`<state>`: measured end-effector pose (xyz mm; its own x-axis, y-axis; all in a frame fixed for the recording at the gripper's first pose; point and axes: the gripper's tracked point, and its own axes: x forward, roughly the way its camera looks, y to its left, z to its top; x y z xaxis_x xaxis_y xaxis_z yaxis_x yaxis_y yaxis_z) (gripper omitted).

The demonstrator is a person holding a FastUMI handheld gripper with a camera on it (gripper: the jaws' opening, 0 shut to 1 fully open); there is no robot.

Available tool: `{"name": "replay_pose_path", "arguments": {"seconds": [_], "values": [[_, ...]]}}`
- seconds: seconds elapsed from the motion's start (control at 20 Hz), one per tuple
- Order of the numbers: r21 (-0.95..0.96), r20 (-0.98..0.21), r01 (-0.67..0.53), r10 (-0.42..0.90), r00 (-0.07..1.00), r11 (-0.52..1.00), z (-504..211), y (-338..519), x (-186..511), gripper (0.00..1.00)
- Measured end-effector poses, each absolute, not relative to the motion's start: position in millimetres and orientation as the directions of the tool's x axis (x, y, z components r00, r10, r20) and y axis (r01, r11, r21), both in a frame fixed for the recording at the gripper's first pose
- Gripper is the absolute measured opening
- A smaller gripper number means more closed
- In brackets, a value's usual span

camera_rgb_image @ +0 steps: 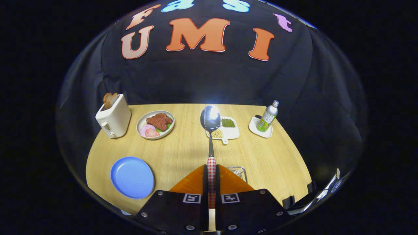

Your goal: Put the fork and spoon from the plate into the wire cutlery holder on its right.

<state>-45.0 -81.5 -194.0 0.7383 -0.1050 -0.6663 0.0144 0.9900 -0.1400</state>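
Note:
My gripper is shut on the spoon's red-and-white checked handle, both orange fingers pressing on it. The spoon points straight ahead above the table, its shiny bowl upward and catching the light. A blue plate lies on the wooden table to the left of the fingers, with nothing on it. The wire cutlery holder peeks out just behind the right finger, mostly hidden by it.
Along the far edge of the table stand a white toaster with bread, a plate of meat, a white divided dish with peas and beans, and a bottle on a small white tray.

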Motion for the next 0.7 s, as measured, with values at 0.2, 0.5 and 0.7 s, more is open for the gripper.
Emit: {"name": "replay_pose_path", "arguments": {"seconds": [0.2, 0.5, 0.7], "values": [[-0.101, -0.779, -0.014, -0.07, 0.623, 0.995, -216, -104, -63, 0.08], [-0.13, -0.877, -0.061, -0.086, 0.473, 0.99, -245, -136, -88, 0.08], [-0.131, -0.923, -0.127, -0.075, 0.376, 0.983, -256, -137, -102, 0.08]]}}
